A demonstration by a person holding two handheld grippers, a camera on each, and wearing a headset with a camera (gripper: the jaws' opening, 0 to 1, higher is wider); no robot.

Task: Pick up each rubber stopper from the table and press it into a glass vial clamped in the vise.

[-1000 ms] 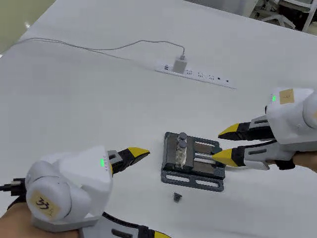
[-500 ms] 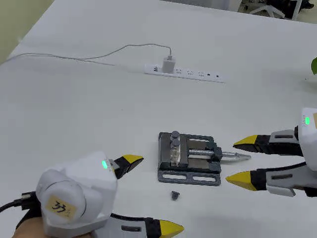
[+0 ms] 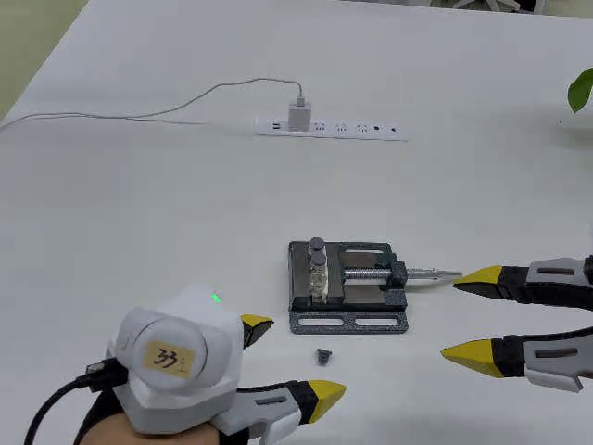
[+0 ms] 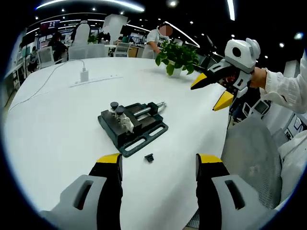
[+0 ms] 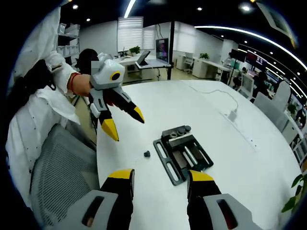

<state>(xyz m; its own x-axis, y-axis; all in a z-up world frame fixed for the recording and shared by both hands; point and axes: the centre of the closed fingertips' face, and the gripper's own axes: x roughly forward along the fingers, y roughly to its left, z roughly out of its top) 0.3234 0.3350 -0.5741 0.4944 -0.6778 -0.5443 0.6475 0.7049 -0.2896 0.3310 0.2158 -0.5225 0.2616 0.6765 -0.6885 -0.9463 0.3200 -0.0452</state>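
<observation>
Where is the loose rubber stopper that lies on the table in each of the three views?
Head view: the loose stopper is below centre, just in front of the vise.
Left gripper view: the loose stopper is below centre, just under the vise.
Right gripper view: the loose stopper is near centre, just left of the vise.
Shared landmark: the vise; the loose stopper lies beside its slotted foot.

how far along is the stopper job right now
Done: the two vials in the vise both look capped with dark stoppers. In hand: nothing; the left tool and right tool are open and empty. Left: one loose stopper on the table in front of the vise.
</observation>
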